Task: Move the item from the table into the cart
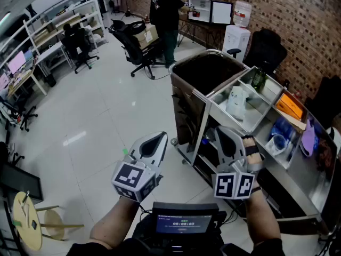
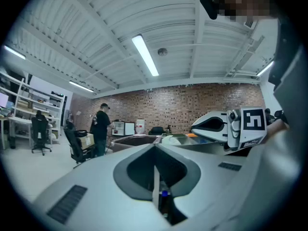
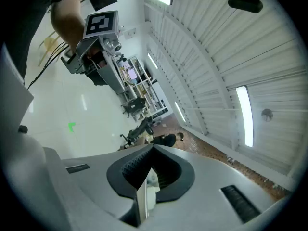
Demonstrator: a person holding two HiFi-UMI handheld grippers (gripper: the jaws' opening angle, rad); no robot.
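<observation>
Both grippers are held level over the white floor, in front of a steel counter [image 1: 298, 169]. My left gripper [image 1: 161, 137] is shut with nothing between its jaws; in the left gripper view its jaws [image 2: 155, 146] meet in one line. My right gripper [image 1: 219, 131] is also shut and empty, close to the counter's near corner; its jaws [image 3: 153, 147] are pressed together. Compartments on the counter hold a white bag [image 1: 236, 101], a green bottle [image 1: 259, 79], an orange pack [image 1: 290, 104], a blue packet [image 1: 277, 135] and a purple item [image 1: 308, 137]. A dark-lined bin [image 1: 184, 68] stands at the counter's far end.
A person in black [image 1: 166, 15] stands beyond the bin beside black office chairs [image 1: 136, 44]. Desks and shelves [image 1: 53, 31] line the left wall. A brick wall and a water dispenser [image 1: 237, 28] are at the back. A wooden stool [image 1: 29, 220] is at the lower left.
</observation>
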